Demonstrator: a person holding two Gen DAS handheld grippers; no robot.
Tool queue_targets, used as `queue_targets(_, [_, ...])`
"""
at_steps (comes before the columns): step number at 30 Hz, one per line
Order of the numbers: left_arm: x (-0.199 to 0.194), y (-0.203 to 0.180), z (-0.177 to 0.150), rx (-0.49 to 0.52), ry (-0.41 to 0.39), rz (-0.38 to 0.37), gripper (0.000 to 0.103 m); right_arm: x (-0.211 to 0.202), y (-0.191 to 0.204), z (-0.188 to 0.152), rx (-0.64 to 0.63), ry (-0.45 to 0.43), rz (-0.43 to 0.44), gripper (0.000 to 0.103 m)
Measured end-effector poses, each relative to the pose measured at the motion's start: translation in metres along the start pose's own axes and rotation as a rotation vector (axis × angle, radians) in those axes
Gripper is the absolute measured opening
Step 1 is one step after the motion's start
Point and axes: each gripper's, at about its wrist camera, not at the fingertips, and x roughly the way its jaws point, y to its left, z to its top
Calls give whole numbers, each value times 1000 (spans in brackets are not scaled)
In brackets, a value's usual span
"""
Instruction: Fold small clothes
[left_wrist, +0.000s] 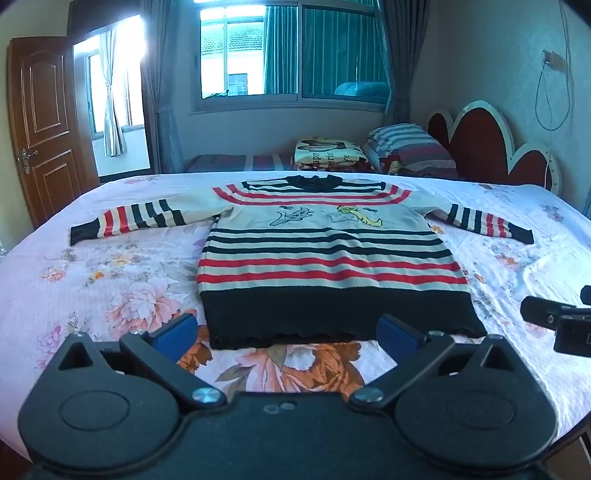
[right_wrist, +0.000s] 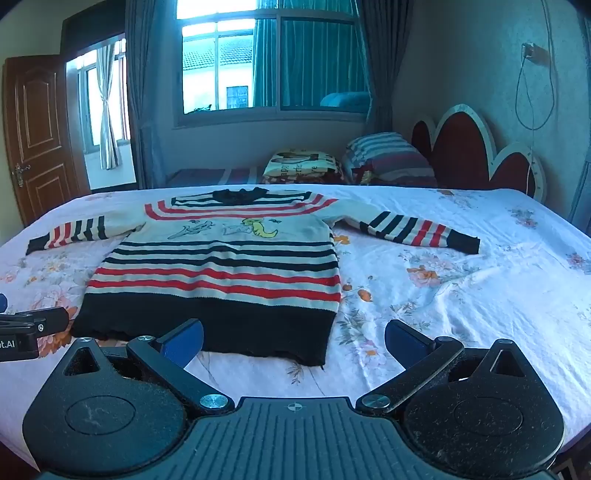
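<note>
Bed w/ floral sheet (left_wrist: 110, 280) fills both views, pink/orange flower print, some wrinkles at 3 o'clock in right wrist view. Scalloped red headboard (left_wrist: 484, 147) at 2 o'clock, against the wall. Window (left_wrist: 291, 55) w/ teal curtains at 12, brown wooden door (left_wrist: 44, 122) at 9–10 o'clock, standing open. Striped pillow (left_wrist: 410, 147) and folded printed blanket (left_wrist: 328, 155) at approx 1 o'clock, far side of bed, just beside each other. Task item: child's striped sweater (left_wrist: 325, 258), laid flat face-up on sheet, centre of left wrist view, 11 o'clock in right wrist view (right_wrist: 221, 269); cream w/ red + dark stripes, broad dark hem nearest the cameras, dark collar at far end, cartoon motif on chest. Both sleeves spread out sideways, toward 9 and 3 o'clock, cuffs dark. Not folded yet. Left gripper (left_wrist: 288, 334): jaws released, wide apart, blue pads either side of hem's near edge, nothing grasped; contact w/ hem cannot tell. Right gripper (right_wrist: 293, 341): jaws likewise spread, holding nothing, left pad near hem's right corner, right pad over bare sheet. Each gripper's tip shows at edge of other's view, 3 and 9 o'clock.
</note>
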Motion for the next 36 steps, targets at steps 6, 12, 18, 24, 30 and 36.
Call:
queue_targets(6, [3,0,-8,-9,18,-17,102,0,2,-1,9,2,13,103])
queue_targets(12, [4,-2,-13,2,15,-24,102,-2,-1,-3,0,5,9,103])
queue_targets(18, [5,-2,-21,4,8,-29,102,1,-2,-4,-5,7,5,103])
queue_targets(24, [-3,-7,-6,2,17,-27,102,-3,1,-2,-9,1,7,103])
queue_targets(30, [-2,-7,-6,-2,20,-23,102,-2,3,0,-15,-1,10,103])
queue_targets(36, [-2,-4,-6,-5,21,-22,102,0,5,2,-16,0,11,103])
